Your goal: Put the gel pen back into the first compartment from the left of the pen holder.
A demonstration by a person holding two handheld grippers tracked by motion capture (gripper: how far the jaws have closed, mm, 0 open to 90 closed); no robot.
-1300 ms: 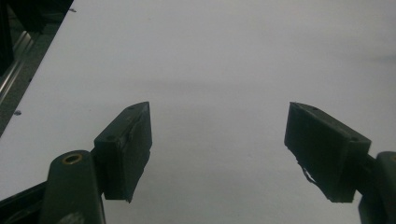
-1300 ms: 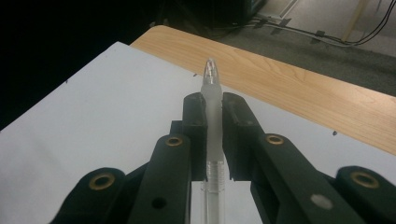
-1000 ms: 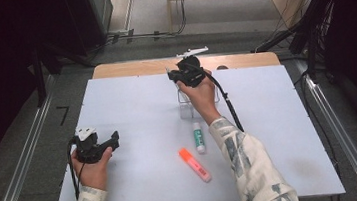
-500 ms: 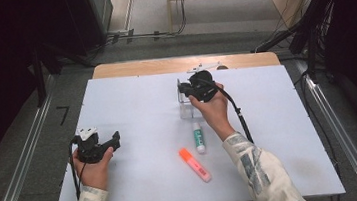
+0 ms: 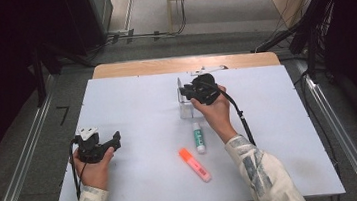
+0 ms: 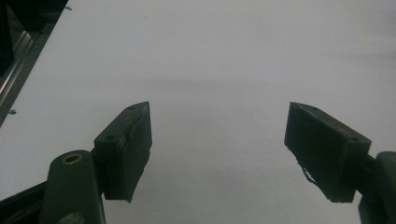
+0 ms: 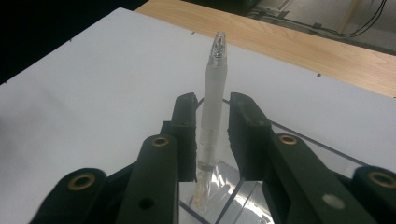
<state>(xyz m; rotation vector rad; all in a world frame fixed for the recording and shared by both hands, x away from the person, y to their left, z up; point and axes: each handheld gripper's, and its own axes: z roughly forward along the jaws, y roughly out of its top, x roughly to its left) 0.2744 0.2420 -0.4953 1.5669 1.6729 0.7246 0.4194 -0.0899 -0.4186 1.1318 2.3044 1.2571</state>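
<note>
A: What has moved since one second ago?

B: The right tool [image 5: 191, 90] has gone a little to the right and nearer, from the far edge of the tabletop [image 5: 133, 115] to above the clear holder [image 5: 185, 104]. The left tool [image 5: 109, 143] has stayed at the near left.

A: And the pen?

B: The clear pen [image 7: 212, 112] now stands in the holder [image 7: 243, 196], nearly upright, with its tip up. The holder is near the far middle of the tabletop.

A: Is the right tool [image 7: 210, 123] gripping it?

B: No. Its jaws have just been opening. The pen is between them, but a small gap shows on each side, so the pads do not press on it.

A: The left tool [image 6: 217, 140]?

B: Wide open, with nothing between the jaws, just above the bare white tabletop [image 6: 210, 56].

A: Other things?

B: A green and white glue stick [image 5: 198, 137] lies just near of the holder, and an orange marker [image 5: 195, 164] lies nearer, a little to the left.
</note>
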